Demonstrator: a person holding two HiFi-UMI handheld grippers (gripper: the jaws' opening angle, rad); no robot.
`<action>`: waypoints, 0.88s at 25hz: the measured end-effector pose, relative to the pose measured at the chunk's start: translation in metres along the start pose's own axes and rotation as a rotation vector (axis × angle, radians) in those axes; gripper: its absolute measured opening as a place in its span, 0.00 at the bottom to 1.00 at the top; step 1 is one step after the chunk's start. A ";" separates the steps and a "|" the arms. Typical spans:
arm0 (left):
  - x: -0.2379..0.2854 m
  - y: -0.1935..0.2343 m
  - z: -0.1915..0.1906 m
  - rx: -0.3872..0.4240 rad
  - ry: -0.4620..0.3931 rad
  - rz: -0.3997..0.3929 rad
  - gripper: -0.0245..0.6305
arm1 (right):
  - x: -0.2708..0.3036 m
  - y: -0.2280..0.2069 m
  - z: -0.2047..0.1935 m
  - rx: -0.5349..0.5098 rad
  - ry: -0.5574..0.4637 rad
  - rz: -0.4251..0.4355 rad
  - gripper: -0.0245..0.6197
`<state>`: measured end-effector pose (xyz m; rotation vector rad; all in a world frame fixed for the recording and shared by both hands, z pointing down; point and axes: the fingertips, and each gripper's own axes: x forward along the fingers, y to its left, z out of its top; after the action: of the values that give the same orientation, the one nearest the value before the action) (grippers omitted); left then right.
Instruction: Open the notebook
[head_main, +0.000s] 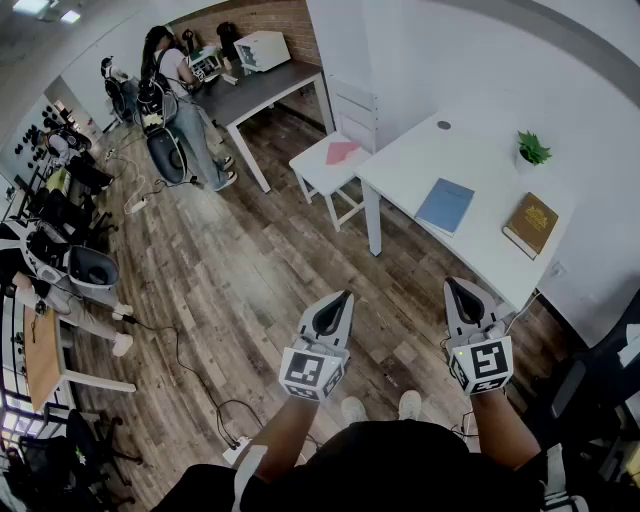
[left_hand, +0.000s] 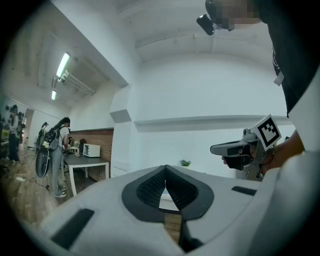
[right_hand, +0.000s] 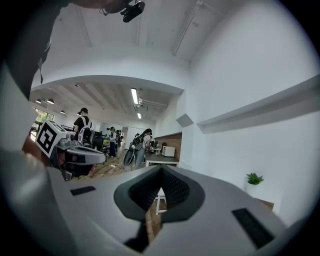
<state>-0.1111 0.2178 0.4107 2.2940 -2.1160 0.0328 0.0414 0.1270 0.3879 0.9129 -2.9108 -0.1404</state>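
Indoors, blue notebook on white table, wood floor, left tongs and right tongs closed, empty.

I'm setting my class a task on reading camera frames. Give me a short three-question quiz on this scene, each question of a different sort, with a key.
1. True or false: the blue notebook lies closed on the white table.
2. The potted plant stands: A on the brown book; B on the table, apart from both books; C on the blue notebook.
3. Fill in: the jaws of the left gripper and the right gripper are both ____, with nothing between them.

Key: 1 true; 2 B; 3 shut.
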 end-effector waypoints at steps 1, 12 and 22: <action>-0.001 0.003 0.000 0.001 0.001 -0.001 0.04 | 0.002 0.002 0.001 -0.002 -0.003 0.000 0.04; -0.034 0.028 -0.010 0.002 0.022 -0.032 0.04 | 0.004 0.040 -0.004 0.028 0.008 -0.044 0.04; -0.061 0.042 -0.035 -0.010 0.051 -0.088 0.04 | 0.007 0.077 -0.014 0.063 0.009 -0.111 0.04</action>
<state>-0.1581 0.2761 0.4444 2.3520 -1.9852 0.0783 -0.0064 0.1845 0.4112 1.0820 -2.8714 -0.0521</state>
